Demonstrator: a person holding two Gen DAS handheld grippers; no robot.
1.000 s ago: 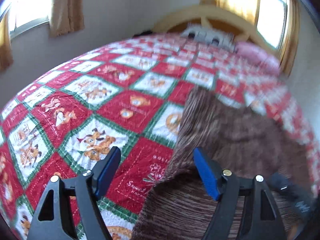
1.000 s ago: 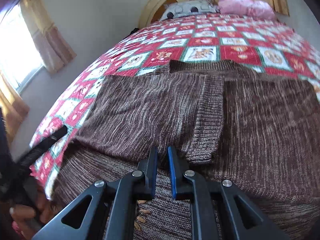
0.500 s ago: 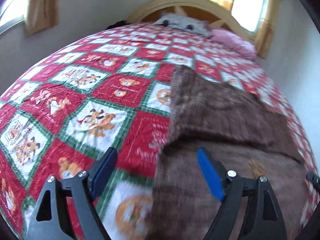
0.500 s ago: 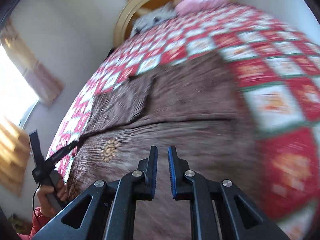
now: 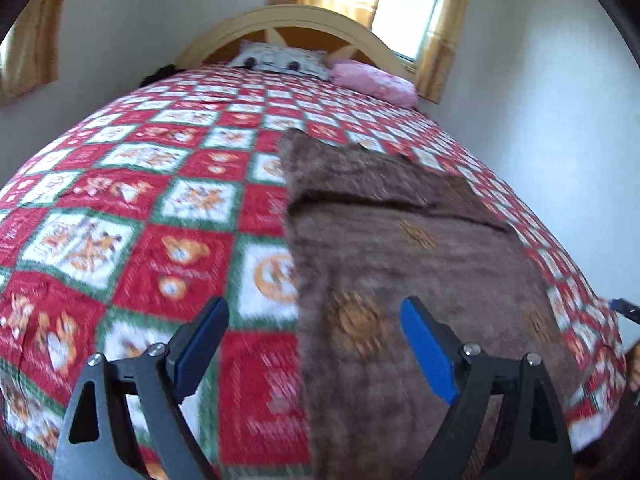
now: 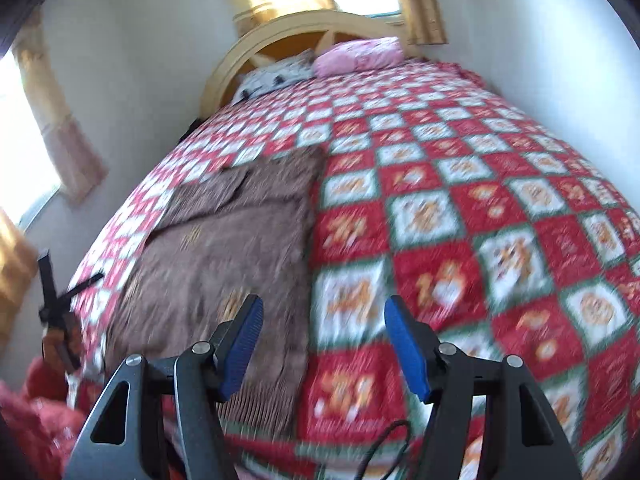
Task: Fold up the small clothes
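A brown knit sweater (image 5: 400,248) lies flat on the bed, its sleeves folded in over the upper body. It also shows in the right wrist view (image 6: 228,248). My left gripper (image 5: 314,344) is open and empty, held above the sweater's left edge near the hem. My right gripper (image 6: 322,344) is open and empty, held above the sweater's right edge near the hem. The left gripper shows small at the left of the right wrist view (image 6: 60,292).
The bed has a red, green and white patchwork quilt (image 5: 140,220), also in the right wrist view (image 6: 480,220). A grey pillow (image 5: 280,60) and a pink pillow (image 5: 372,80) lie by the wooden headboard (image 5: 288,24). Walls flank the bed.
My right gripper has opened and pulled back to the right off the sweater. My left gripper has stayed open and drawn back toward the foot of the bed.
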